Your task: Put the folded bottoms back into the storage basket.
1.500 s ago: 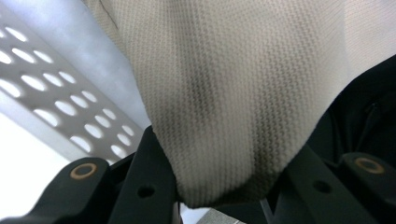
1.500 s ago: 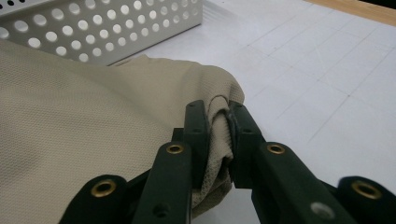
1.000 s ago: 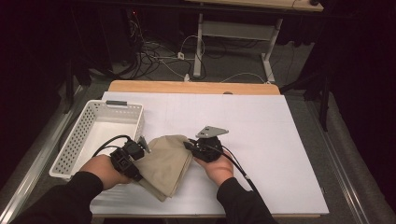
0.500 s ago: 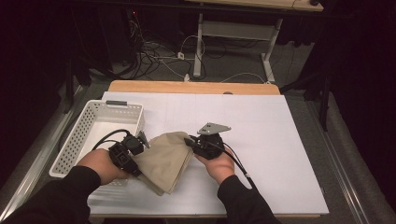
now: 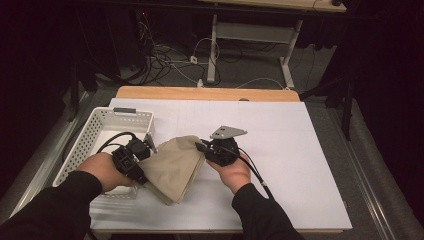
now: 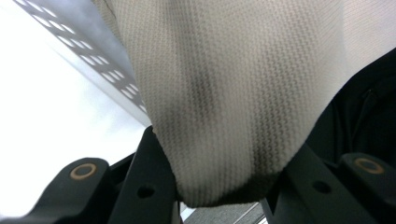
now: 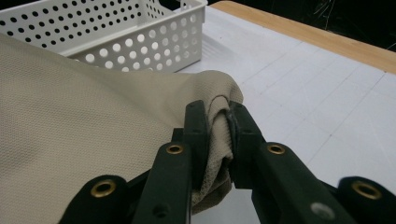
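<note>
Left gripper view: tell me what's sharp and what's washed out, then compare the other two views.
Left gripper view: cloth weave sharp, the white area at left blown out. Right gripper view: evenly lit, cloth fold crisp between the jaws, basket clear. High view: table bright, surroundings dark.

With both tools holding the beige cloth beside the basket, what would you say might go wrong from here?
The right tool pinches only a small bunched corner of the beige cloth, so that corner may slip free if pulled. The cloth's lower part hangs slack between the left tool and the table, so the fold might fall open. The white basket sits close by; the cloth could snag its rim.
</note>
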